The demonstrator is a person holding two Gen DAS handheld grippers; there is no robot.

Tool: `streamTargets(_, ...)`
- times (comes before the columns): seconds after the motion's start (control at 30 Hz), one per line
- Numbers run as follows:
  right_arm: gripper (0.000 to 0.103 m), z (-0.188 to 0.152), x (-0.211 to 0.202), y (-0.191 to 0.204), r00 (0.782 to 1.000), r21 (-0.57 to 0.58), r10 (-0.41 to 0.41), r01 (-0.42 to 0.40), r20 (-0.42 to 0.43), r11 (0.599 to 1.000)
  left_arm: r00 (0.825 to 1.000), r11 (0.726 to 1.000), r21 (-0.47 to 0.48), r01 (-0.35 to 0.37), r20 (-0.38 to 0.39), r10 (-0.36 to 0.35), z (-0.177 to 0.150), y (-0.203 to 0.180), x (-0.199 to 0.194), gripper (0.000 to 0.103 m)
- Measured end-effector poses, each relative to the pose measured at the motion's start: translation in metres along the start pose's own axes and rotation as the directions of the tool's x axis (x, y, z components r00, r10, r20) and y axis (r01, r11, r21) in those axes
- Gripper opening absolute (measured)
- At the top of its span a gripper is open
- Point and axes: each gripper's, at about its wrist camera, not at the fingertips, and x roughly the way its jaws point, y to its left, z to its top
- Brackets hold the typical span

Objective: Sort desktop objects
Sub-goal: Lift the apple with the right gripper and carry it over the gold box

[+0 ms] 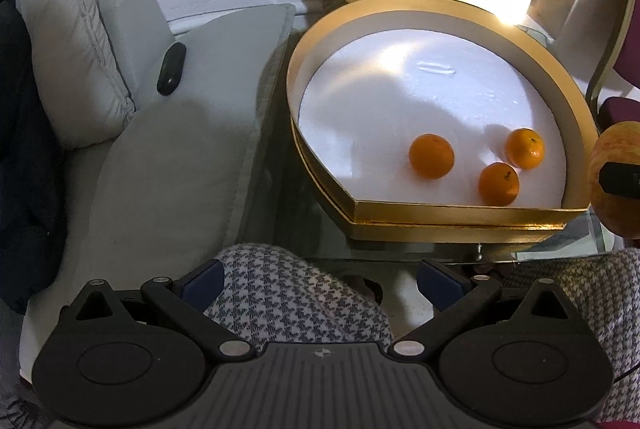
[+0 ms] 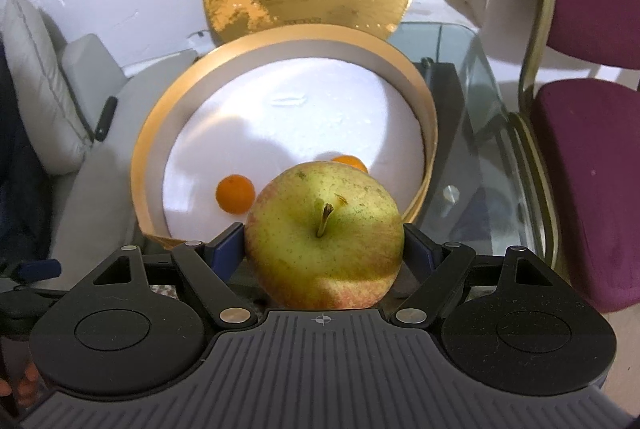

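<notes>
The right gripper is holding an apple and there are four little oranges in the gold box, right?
Not quite. The left wrist view shows three little oranges in the gold box, not four. The rest holds: the right gripper does hold the apple between its jaws.

The right gripper (image 2: 324, 249) is pointing steeply downward, its two blue pads pressing on either side of an apple (image 2: 324, 235), one pad (image 2: 228, 249) on the left flank and the other on the right. The left gripper (image 1: 320, 283) is also tilting down, its jaws standing wide apart with nothing between them, hanging over the person's checked trouser leg (image 1: 296, 305).
</notes>
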Motion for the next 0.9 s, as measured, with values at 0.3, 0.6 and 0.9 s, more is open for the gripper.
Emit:
streamTargets(0.3,0.082,0.019,0.023,0.011,1.000,-0.022,-0.012,0.012,-0.017,1.000,1.000,0.998,-0.059,-0.002,-0.022,0.001,0.006,0.018,0.012,0.102)
streamTargets(0.6,0.082,0.053,0.067,0.028,1.000,-0.054,-0.008,0.007,-0.026,0.999,0.999,0.995,-0.098,-0.016,-0.050,0.012,0.009,0.032,0.023,0.102)
streamTargets(0.9,0.082,0.075,0.120,0.039,0.997,-0.070,-0.025,0.020,-0.078,0.997,0.997,0.992,-0.124,-0.021,-0.071,0.013,0.018,0.038,0.032,0.102)
